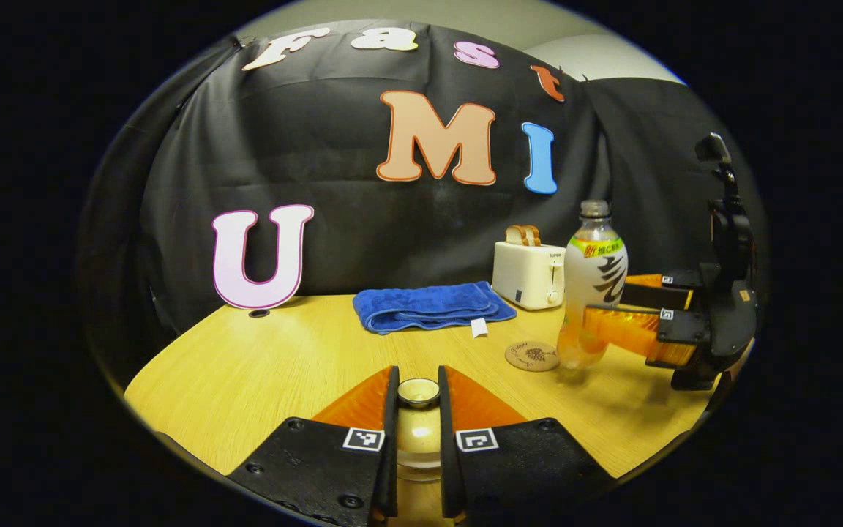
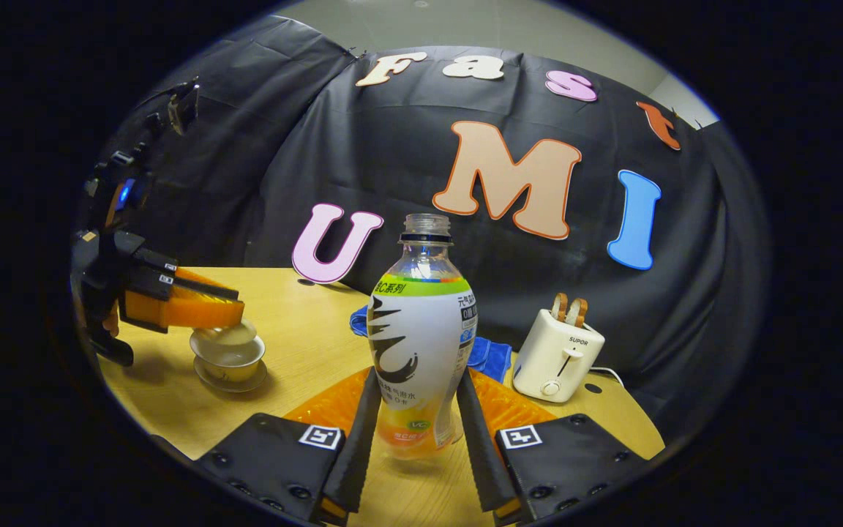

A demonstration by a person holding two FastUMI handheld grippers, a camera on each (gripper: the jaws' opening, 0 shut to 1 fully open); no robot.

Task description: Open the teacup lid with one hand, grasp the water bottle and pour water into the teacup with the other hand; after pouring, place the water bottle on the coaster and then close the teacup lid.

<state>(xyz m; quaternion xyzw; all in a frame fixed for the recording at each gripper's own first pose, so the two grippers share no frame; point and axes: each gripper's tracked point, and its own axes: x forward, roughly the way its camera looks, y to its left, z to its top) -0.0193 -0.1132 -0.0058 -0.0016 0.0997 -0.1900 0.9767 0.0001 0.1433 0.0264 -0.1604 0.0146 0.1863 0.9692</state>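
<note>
On the table, the left gripper (image 1: 418,399) pinches the lid (image 2: 225,334) knob — the right gripper (image 2: 418,410) clasps the bottle (image 2: 421,344). Uncapped, it could spill if tilted short of the cup (image 2: 231,359).

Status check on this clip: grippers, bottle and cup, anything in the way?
Left gripper shut on teacup lid, lid seemingly on teacup. Right gripper around uncapped water bottle, contact unclear. Coaster free beside bottle; no obstruction.
</note>
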